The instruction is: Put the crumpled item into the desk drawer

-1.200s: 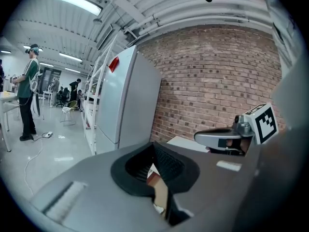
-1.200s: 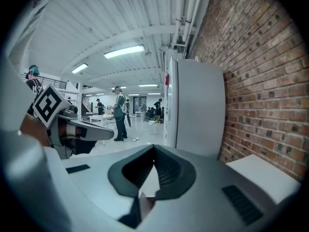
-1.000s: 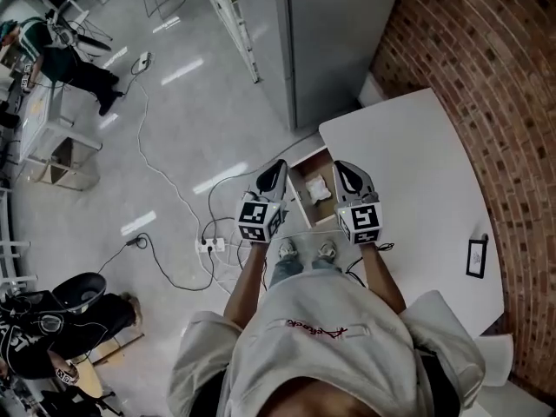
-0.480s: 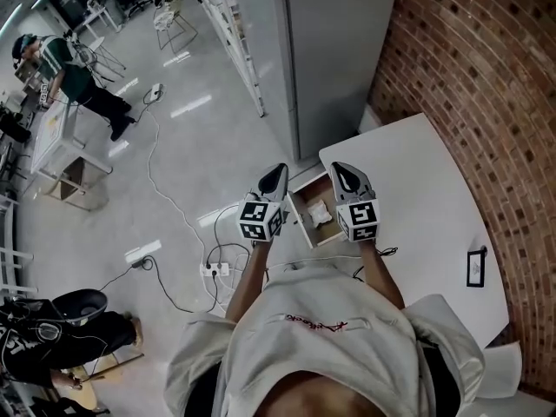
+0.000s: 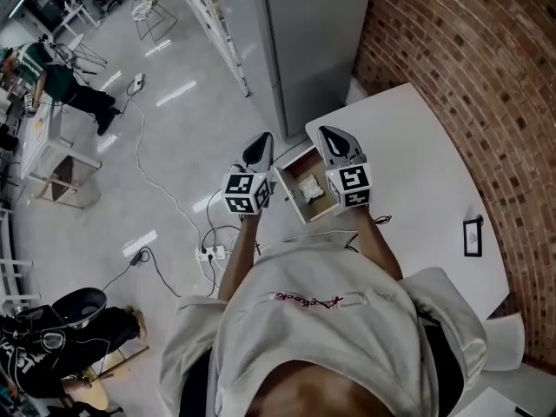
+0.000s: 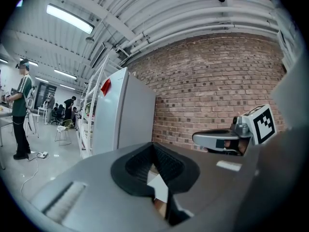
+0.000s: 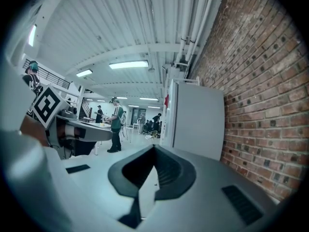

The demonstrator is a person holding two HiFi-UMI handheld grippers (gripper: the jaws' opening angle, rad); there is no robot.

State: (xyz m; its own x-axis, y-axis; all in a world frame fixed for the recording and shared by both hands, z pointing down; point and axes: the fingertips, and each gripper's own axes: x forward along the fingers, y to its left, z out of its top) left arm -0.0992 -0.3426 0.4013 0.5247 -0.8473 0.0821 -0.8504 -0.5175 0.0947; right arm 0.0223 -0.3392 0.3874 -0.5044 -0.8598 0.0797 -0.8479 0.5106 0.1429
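Observation:
The crumpled white item [image 5: 311, 187] lies inside the open desk drawer [image 5: 292, 200], which juts out from the left edge of the white desk [image 5: 417, 172]. My left gripper [image 5: 259, 143] is held up to the left of the drawer and my right gripper [image 5: 331, 136] to its right, both well above it. Each points level, towards the grey cabinet. In the left gripper view the left gripper [image 6: 153, 148] is shut with nothing between its jaws. The right gripper [image 7: 154, 150] in its own view is likewise shut and empty.
A tall grey cabinet [image 5: 313, 42] stands just beyond the desk, against a brick wall [image 5: 473, 76]. A small black frame [image 5: 472, 237] lies near the desk's right edge. A power strip [image 5: 208, 252] with cables lies on the floor at my left. A person [image 5: 56, 76] stands far left.
Both grippers have risen side by side, still shut. The drawer stays open with the crumpled item in it. The head view has shifted a little.

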